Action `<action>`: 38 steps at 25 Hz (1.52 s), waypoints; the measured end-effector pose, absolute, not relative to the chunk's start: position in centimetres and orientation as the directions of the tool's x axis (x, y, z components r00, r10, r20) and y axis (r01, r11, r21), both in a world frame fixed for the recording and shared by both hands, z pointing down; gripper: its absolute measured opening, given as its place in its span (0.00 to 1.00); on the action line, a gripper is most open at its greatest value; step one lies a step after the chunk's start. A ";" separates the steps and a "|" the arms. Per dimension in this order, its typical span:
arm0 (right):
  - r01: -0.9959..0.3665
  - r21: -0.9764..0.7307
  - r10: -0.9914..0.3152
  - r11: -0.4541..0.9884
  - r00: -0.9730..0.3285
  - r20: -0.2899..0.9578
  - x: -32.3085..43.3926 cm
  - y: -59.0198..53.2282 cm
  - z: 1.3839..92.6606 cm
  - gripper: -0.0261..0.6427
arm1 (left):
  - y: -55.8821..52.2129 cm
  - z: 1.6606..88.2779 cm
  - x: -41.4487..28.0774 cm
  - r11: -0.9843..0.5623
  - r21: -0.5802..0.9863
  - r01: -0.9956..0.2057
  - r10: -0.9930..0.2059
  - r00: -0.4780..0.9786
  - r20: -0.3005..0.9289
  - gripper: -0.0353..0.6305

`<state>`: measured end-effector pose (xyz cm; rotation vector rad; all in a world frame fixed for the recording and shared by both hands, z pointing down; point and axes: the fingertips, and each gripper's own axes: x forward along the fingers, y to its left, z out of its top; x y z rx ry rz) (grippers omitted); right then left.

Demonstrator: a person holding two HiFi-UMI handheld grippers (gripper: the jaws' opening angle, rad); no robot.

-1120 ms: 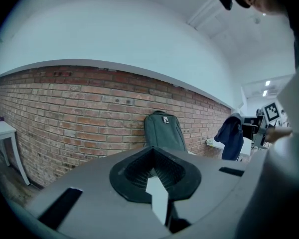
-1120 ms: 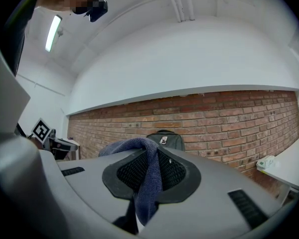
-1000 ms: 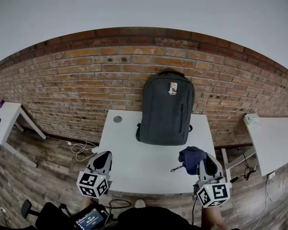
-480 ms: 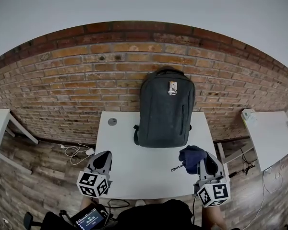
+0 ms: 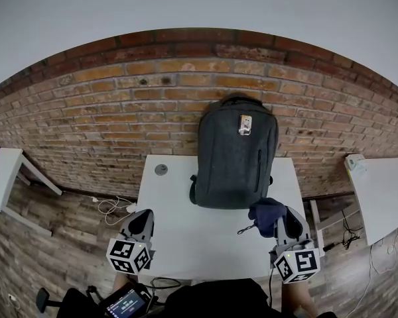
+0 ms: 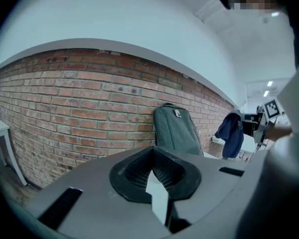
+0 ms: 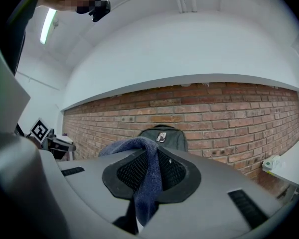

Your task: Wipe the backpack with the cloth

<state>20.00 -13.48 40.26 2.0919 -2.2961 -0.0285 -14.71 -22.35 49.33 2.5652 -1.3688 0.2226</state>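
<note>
A dark grey backpack (image 5: pixel 235 156) stands upright on the white table (image 5: pixel 186 207), leaning against the brick wall; a small tag (image 5: pixel 244 124) sits near its top. My right gripper (image 5: pixel 283 222) hovers at the table's front right, shut on a dark blue cloth (image 5: pixel 265 213) that bunches over its jaws, just short of the backpack's lower right corner. In the right gripper view the cloth (image 7: pixel 145 173) drapes between the jaws with the backpack (image 7: pixel 163 135) behind. My left gripper (image 5: pixel 143 218) sits at the front left, shut and holding nothing. From the left gripper view the backpack (image 6: pixel 177 131) and hanging cloth (image 6: pixel 230 133) show ahead.
A small round grey disc (image 5: pixel 161 169) lies at the table's back left. White side tables stand at left (image 5: pixel 3 167) and right (image 5: pixel 385 194). White cables (image 5: pixel 111 207) trail on the wooden floor. A brick wall (image 5: pixel 119 111) backs the table.
The head view has shifted slightly, so the backpack appears a bit further right. Both grippers keep their places near the front edge, the cloth still in the right one.
</note>
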 end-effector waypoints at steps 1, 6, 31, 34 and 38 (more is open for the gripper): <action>-0.993 0.041 -0.994 0.108 -0.107 0.013 20.2 -14.0 40.3 0.11 | -22.5 49.1 -14.6 -0.528 0.125 -0.840 -0.807 0.542 0.234 0.05; -0.986 0.048 -0.987 0.160 -0.160 -0.005 22.2 -16.3 39.5 0.11 | -23.6 48.0 -13.0 -0.487 0.103 -0.867 -0.837 0.497 0.229 0.05; -0.971 0.027 -0.971 0.236 -0.237 -0.021 32.7 -25.9 39.3 0.11 | -27.6 46.4 -4.2 -0.409 0.083 -0.909 -0.878 0.417 0.235 0.05; -0.968 0.066 -0.969 0.240 -0.243 -0.037 32.0 -27.8 38.2 0.11 | -27.5 46.5 -5.5 -0.400 0.085 -0.913 -0.882 0.408 0.235 0.05; -0.965 0.101 -0.967 0.242 -0.249 -0.061 31.7 -30.8 35.8 0.11 | -27.1 47.0 -6.5 -0.395 0.098 -0.913 -0.880 0.407 0.243 0.05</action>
